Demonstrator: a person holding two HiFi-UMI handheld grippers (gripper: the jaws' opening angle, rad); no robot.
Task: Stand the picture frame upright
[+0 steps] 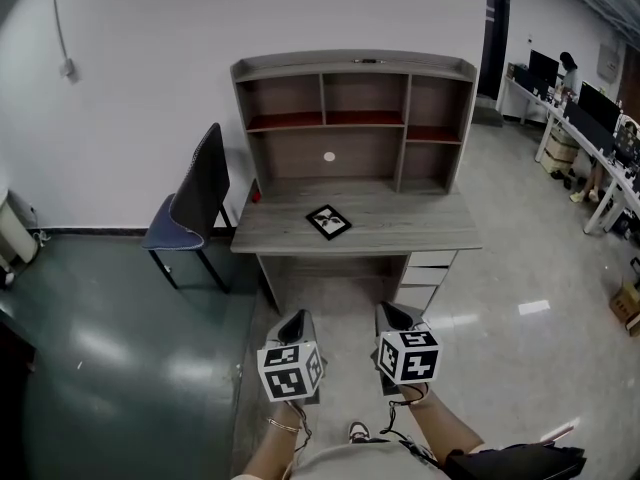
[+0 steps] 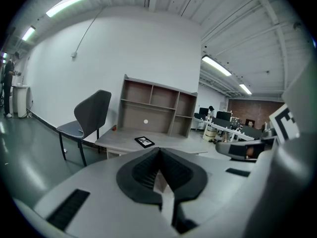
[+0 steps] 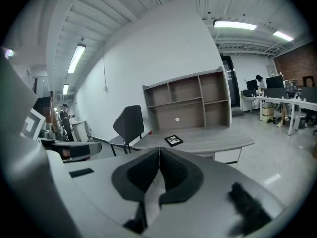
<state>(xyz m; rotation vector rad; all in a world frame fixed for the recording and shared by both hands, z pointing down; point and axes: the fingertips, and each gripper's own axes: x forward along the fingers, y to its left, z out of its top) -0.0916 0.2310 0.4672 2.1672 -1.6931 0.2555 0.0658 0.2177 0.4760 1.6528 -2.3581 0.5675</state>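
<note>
A small black picture frame (image 1: 328, 221) lies flat near the middle of a grey wooden desk (image 1: 420, 233). It also shows in the left gripper view (image 2: 144, 142) and the right gripper view (image 3: 174, 141). Both grippers hang well short of the desk, over the floor. My left gripper (image 1: 297, 320) is shut with nothing in it, jaws pressed together. My right gripper (image 1: 392, 315) is shut and empty too. In their own views the left gripper (image 2: 158, 155) and the right gripper (image 3: 159, 153) point toward the desk.
A hutch with open shelves (image 1: 352, 118) stands on the back of the desk. A dark chair (image 1: 192, 206) sits left of it. Drawers (image 1: 428, 268) fill the desk's right underside. Office desks with monitors and a person (image 1: 575, 98) are at the far right.
</note>
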